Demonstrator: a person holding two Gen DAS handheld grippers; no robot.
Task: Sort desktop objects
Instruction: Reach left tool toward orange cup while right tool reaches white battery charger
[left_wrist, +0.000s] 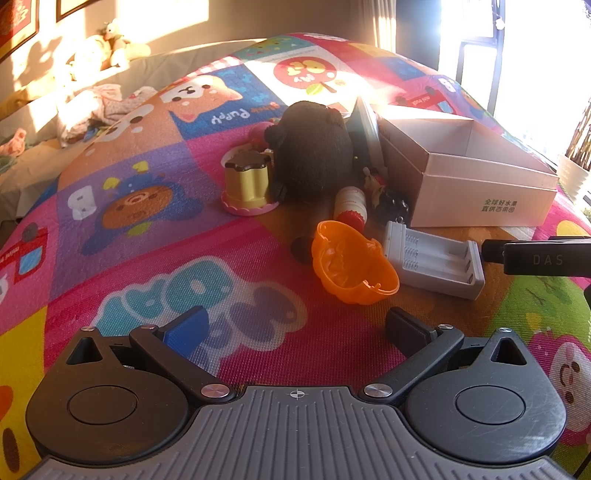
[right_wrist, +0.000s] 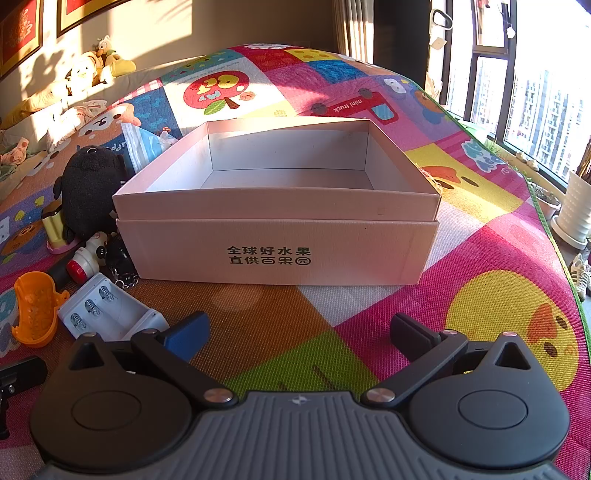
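Both the left gripper (left_wrist: 295, 328) and right gripper (right_wrist: 297, 332) gape, holding nothing. Left of the box (right_wrist: 277, 251), the orange cup (left_wrist: 352, 262) looks light, stiff, slippery; pinch its rim.

One box (right_wrist: 277, 236), one black plush (left_wrist: 314, 151), one orange cup (left_wrist: 351, 266), one battery charger (left_wrist: 436, 258).

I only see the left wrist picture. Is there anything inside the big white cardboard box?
Observer: No, the right wrist view shows the white cardboard box empty.
Operator: What's behind the black plush toy?
Observer: A clear plastic bag with blue contents leans beside the black plush toy.
Operator: Is the other gripper holding something?
Observer: No, the right gripper is open, with only the colourful play mat beneath.
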